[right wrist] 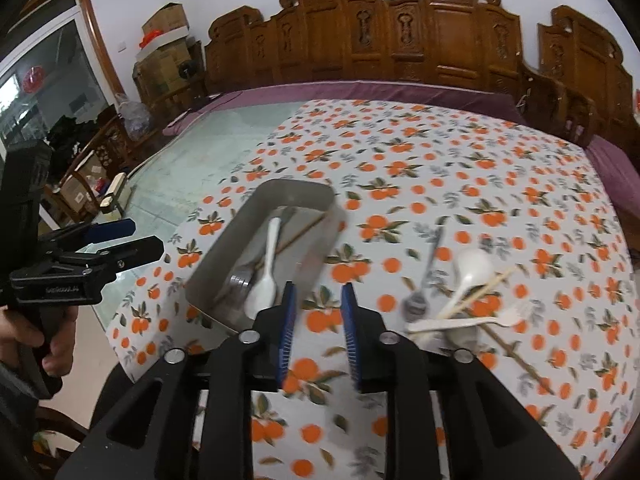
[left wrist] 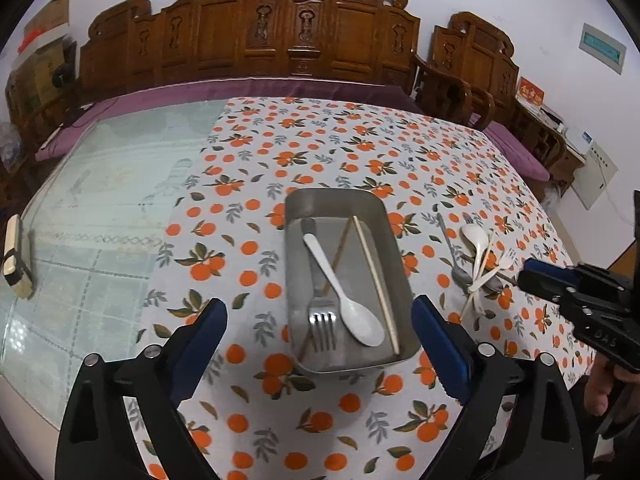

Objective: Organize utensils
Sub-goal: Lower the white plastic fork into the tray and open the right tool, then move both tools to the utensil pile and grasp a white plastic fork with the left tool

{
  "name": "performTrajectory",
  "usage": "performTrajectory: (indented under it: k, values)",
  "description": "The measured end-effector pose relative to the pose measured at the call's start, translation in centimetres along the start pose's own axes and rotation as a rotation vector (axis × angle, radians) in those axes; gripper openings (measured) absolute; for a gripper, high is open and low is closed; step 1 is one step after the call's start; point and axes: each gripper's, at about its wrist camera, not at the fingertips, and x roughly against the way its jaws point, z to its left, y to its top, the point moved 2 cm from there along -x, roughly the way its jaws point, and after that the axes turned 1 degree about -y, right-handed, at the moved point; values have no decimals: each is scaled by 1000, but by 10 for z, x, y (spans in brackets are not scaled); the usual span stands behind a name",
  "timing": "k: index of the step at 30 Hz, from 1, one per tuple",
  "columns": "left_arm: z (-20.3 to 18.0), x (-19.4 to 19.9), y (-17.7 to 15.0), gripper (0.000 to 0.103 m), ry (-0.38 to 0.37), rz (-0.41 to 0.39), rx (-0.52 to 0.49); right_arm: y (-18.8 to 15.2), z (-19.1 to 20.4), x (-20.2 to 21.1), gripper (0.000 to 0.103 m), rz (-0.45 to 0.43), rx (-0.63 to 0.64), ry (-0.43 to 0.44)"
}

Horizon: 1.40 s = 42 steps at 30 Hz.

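Note:
A metal tray (left wrist: 332, 196) lies on the orange-print cloth. It holds a metal fork (left wrist: 320, 316), a white spoon (left wrist: 348, 300) and chopsticks (left wrist: 376, 280). My left gripper (left wrist: 318, 306) hovers over the tray's near end, wide open, with nothing gripped. To the right of the tray lies a loose pile: a white ceramic spoon (right wrist: 472, 268), a metal spoon (right wrist: 416, 304), a white plastic fork (right wrist: 472, 323) and chopsticks (right wrist: 480, 288). My right gripper (right wrist: 319, 290) hangs above the cloth between tray (right wrist: 296, 190) and pile, jaws apart and empty.
The bare glass tabletop (left wrist: 100, 208) extends left of the cloth, with a small cream box (left wrist: 16, 256) at its edge. Carved wooden benches (left wrist: 280, 32) with purple cushions line the far side. A person's hand (right wrist: 24, 340) holds the left gripper's handle.

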Motion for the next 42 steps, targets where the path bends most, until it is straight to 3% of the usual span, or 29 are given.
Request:
performTrajectory:
  k: [2,15,31,35,40,42]
  values:
    - [-7,-1,0,91,2,0,-7,-4,-9,9,38,-10,-3,-16]
    - [-51,-14,2,91,-34,10,-40,-38,-77,34,41,17,-26,-108]
    - [-134,-72,0,91,-162,89,-152,-66,-134,23,42,83,-108,-158]
    - [-155,-93,2,78,-192,123,-199,-74,-144,23,42,90,-129,-158]
    - [-180,-127,1,52,-248,189,-246,-83,-156,24,42,94,-154,-155]
    - [-187,-137,1,49,-250,199,-268,-86,-160,25,42,93,-165,-152]
